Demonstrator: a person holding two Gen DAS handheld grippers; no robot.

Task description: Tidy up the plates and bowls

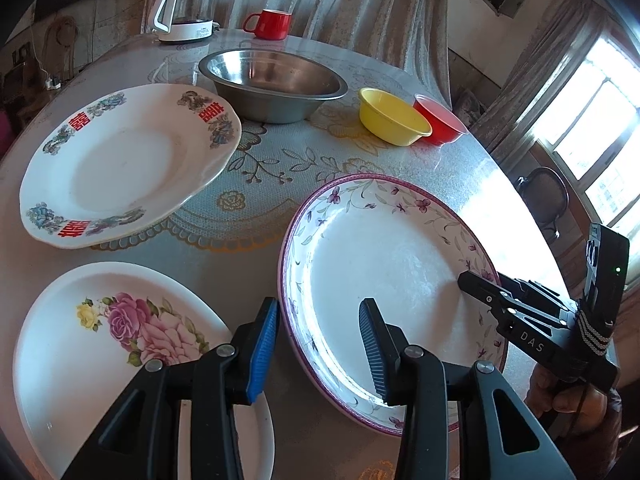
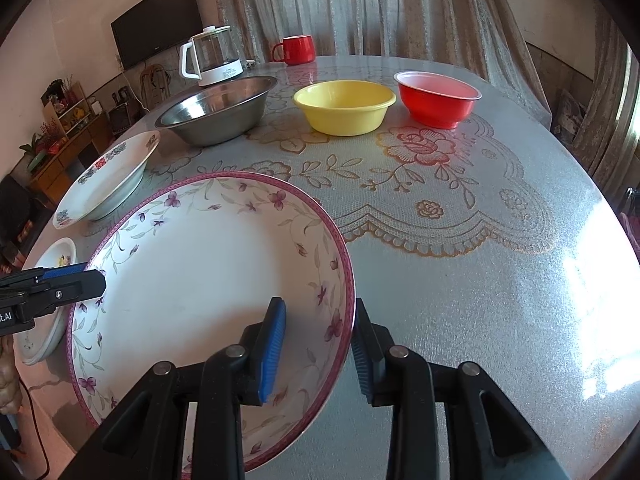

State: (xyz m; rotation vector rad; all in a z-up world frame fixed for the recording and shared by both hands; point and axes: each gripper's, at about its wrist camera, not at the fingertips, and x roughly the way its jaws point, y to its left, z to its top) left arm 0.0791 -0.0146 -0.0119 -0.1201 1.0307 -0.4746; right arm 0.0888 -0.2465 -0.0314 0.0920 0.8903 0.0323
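A deep white plate with a purple rim and small flowers (image 1: 384,264) (image 2: 200,272) sits low over the table's near side, held at both sides. My left gripper (image 1: 318,344) straddles its left rim, the blue pad outside and the other finger over the inside, shut on it. My right gripper (image 2: 318,348) clamps the opposite rim the same way and also shows at the plate's right edge (image 1: 480,288). A rose plate (image 1: 80,352) lies to the near left. A plate with red characters (image 1: 120,168) lies beyond it.
Further back stand a steel bowl (image 2: 216,112), a yellow bowl (image 2: 344,108) and a red bowl (image 2: 438,100). A kettle (image 1: 184,8) and a red mug (image 1: 270,24) sit at the far edge. The round table (image 2: 480,280) drops off at right. A hand (image 1: 568,400) grips the right tool.
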